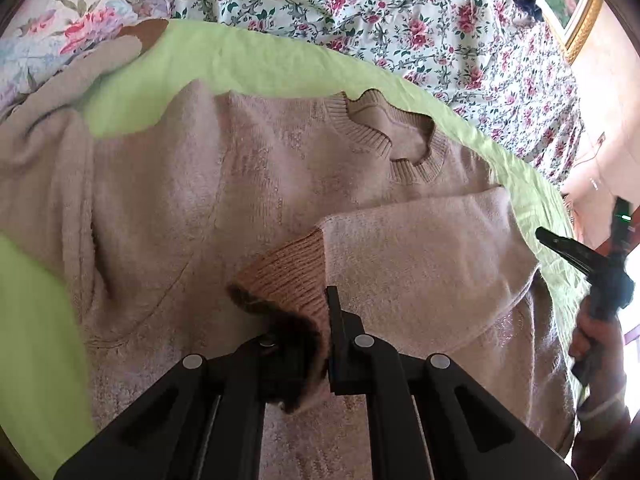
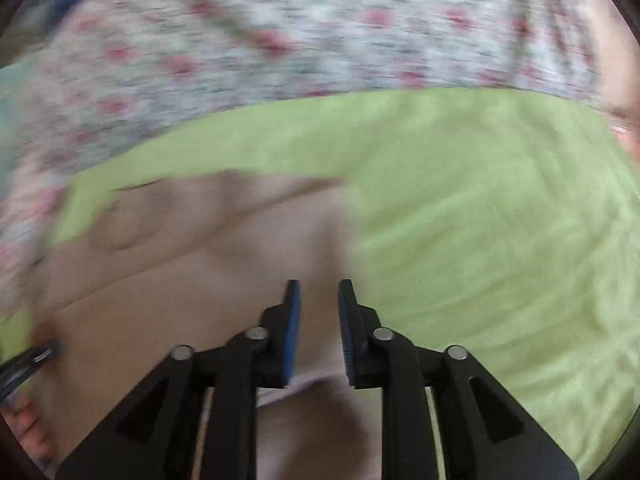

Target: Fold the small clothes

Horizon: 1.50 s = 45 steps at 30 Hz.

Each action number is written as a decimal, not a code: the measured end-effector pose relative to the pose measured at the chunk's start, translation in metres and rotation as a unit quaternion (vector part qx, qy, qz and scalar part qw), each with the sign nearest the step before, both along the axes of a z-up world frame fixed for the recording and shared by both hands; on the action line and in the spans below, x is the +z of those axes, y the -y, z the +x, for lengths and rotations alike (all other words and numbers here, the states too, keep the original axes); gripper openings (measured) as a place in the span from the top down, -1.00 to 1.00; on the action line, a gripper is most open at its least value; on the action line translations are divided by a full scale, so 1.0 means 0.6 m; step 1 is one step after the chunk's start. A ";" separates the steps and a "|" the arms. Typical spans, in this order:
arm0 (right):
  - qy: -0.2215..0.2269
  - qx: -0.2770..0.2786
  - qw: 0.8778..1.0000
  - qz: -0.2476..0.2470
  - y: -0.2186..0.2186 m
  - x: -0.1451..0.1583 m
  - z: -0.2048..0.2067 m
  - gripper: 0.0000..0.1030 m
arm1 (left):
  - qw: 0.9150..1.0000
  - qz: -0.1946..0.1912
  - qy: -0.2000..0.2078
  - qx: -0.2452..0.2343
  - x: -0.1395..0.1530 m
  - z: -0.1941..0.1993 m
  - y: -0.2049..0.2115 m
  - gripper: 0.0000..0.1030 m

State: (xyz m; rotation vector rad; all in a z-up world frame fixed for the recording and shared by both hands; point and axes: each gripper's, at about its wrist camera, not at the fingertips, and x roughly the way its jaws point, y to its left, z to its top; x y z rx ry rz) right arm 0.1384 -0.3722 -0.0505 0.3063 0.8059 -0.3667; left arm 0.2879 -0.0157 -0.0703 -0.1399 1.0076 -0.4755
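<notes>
Left wrist view: our left gripper (image 1: 320,344) pinches the cuff (image 1: 288,276) at six o'clock; letting go crooked bunches the sleeve. Right gripper (image 2: 318,320) gapes, empty.

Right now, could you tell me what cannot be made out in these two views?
- Left wrist view: the left gripper clamps the sleeve cuff; its left finger is buried in knit.
- Same view: the sweater hem is hidden behind the gripper body.
- Right wrist view: motion blur smears the floral sheet; the open right gripper holds nothing.
</notes>
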 end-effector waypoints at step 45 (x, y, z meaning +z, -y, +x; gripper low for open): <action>0.002 0.094 0.981 0.172 -0.147 -0.017 -0.079 0.02 | 0.987 0.072 0.121 0.079 0.168 0.237 -0.159 0.87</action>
